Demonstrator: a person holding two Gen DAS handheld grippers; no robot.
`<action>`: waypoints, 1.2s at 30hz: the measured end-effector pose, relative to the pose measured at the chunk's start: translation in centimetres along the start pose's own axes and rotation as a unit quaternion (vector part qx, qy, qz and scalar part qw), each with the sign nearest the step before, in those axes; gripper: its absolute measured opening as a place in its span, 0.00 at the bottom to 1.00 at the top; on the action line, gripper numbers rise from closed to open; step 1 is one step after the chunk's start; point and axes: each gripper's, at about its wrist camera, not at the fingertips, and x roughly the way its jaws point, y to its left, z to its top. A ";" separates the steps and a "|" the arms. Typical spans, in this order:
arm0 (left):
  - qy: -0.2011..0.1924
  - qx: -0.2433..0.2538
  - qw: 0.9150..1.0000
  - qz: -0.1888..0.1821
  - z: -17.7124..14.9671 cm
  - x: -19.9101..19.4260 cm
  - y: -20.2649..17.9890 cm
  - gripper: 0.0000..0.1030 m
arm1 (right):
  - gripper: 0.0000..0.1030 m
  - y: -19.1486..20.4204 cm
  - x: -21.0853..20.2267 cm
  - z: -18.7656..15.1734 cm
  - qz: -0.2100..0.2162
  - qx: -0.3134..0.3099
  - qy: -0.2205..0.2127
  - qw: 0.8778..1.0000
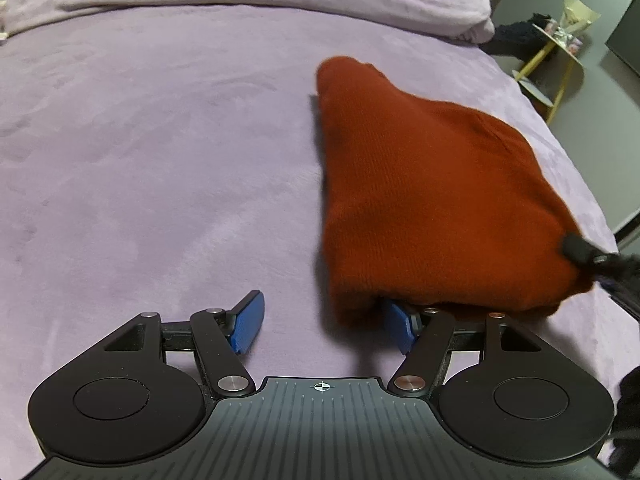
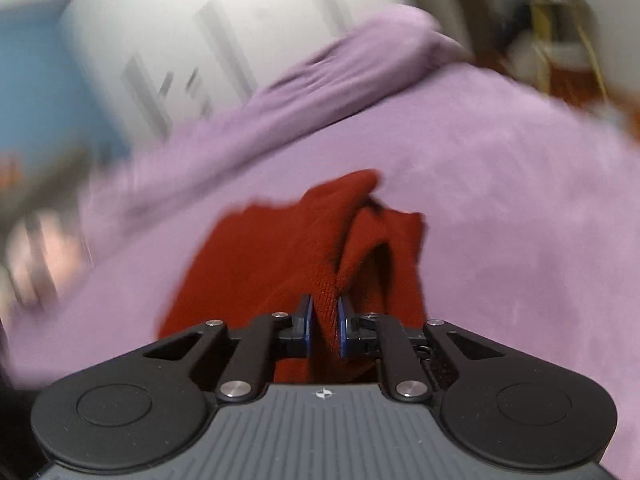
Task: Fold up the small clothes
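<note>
The rust-red knit garment (image 1: 432,200) lies bunched on the lilac bedspread (image 1: 160,160), toward the side nearest the yellow side table (image 1: 556,60), with no tidy fold visible, so I judge the folding barely started. The right gripper (image 2: 323,330) stands narrow, its blue pads (image 2: 306,328) pinching a ridge of the knit at the garment's near edge. The left gripper (image 1: 324,326) stands wide and holds nothing, one pad tucked at the garment's near hem and the other over bare bedspread; flattening and every fold remain.
</note>
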 end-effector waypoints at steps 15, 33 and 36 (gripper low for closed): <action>0.012 -0.003 1.000 0.013 0.0 0.0 0.1 0.69 | 0.06 -2.2 -1.0 -0.1 -0.053 -0.012 0.004 0.998; 0.015 -0.001 1.000 0.015 0.2 0.2 0.0 0.69 | 0.61 -4.4 -2.2 -1.2 0.066 0.128 -0.008 0.989; 0.017 -0.003 1.000 0.016 0.2 0.5 -0.1 0.69 | 0.62 -2.9 -0.9 -1.4 0.041 0.085 0.013 0.995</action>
